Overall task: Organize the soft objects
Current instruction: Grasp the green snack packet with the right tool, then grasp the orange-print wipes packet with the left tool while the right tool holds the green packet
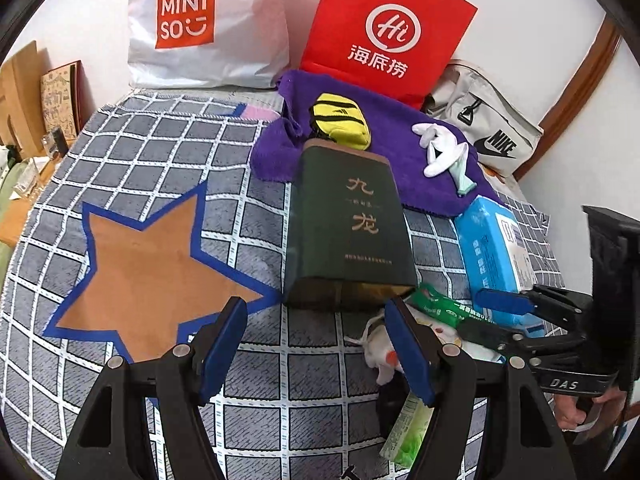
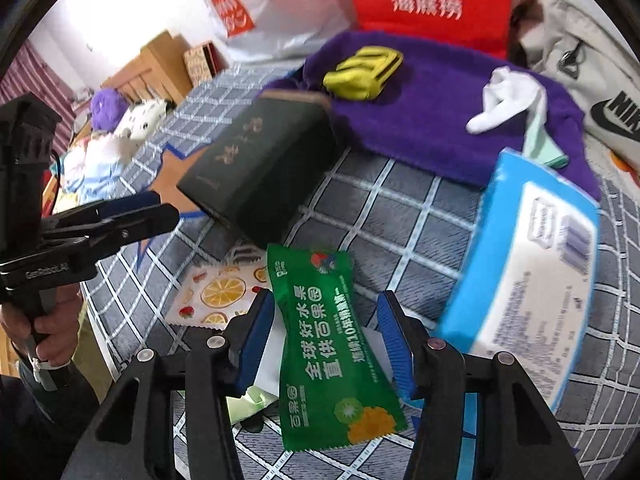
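The right gripper [image 2: 326, 344] hangs low over the grey checked bedspread [image 1: 160, 152] with its blue fingers [image 2: 258, 344] half spread on either side of a flat green foil sachet [image 2: 332, 344]. The pads do not look pressed on it, so I judge this a grip not yet made. The sachet is slick and thin, and it lies partly over a citrus-printed white packet [image 2: 218, 296]. If the fingers close as they stand, they could pinch both together or skid off the foil. Just to its right a light blue tissue pack [image 2: 520, 280] leans close enough to be nudged.

The left gripper [image 1: 316, 344] hovers over bare bedspread, its fingers [image 1: 224, 348] moderately apart and empty. A small white soft lump [image 1: 378, 354] lies beside its right finger and could be shoved aside unintentionally.

Beyond stands a dark green rectangular box [image 1: 348, 220], which a careless sweep could tip. Farther back a purple terry towel [image 1: 372, 136] carries a yellow-and-black pouch [image 1: 340, 126] and a white glove [image 1: 440, 148], well apart from both grippers.
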{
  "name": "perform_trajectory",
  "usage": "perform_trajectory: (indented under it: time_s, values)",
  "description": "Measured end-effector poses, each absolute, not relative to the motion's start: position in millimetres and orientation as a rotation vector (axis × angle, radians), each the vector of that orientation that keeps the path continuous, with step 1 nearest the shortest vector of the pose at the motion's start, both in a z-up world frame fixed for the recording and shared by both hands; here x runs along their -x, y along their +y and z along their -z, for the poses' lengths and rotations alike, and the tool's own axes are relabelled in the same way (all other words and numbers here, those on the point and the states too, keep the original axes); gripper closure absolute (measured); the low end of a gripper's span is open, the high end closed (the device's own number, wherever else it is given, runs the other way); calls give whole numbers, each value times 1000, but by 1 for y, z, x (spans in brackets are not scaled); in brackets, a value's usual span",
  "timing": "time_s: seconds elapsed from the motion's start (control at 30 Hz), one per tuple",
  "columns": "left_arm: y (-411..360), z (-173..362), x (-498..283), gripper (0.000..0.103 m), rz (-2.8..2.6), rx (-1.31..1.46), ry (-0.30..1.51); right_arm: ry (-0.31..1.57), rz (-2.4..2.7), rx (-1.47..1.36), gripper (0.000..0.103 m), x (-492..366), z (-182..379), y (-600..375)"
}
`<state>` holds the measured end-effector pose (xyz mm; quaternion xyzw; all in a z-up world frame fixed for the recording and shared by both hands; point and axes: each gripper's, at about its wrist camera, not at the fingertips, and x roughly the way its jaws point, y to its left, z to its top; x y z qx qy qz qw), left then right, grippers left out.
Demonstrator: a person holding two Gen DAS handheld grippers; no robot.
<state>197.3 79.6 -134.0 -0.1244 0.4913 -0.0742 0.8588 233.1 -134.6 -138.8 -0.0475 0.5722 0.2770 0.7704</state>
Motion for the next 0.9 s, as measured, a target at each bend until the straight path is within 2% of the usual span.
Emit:
perform_trajectory:
  time_s: [0.1,0.17,0.2,0.3,0.4,0.9]
  values:
    - [82,139,-196,34,163,277,1038,1280,-595,101,49,-233,145,-132]
    - [84,141,-196,34,166,283,1041,1289,-588,103,55,-234,145,-131]
    - [85,141,-196,34,168,287,1042,1302,-593,94,63,-234,146,-131]
    - [86,142,-193,34,170,294,1042,1271,-612,100,71,-229,143,-130]
    - [86,142,-190,35,167,287,1044,1239,-608,85,74,-224,139,-134]
    - [34,139,-173,33,292,226,1040,1037,-526,-2,75,-172,86,-197]
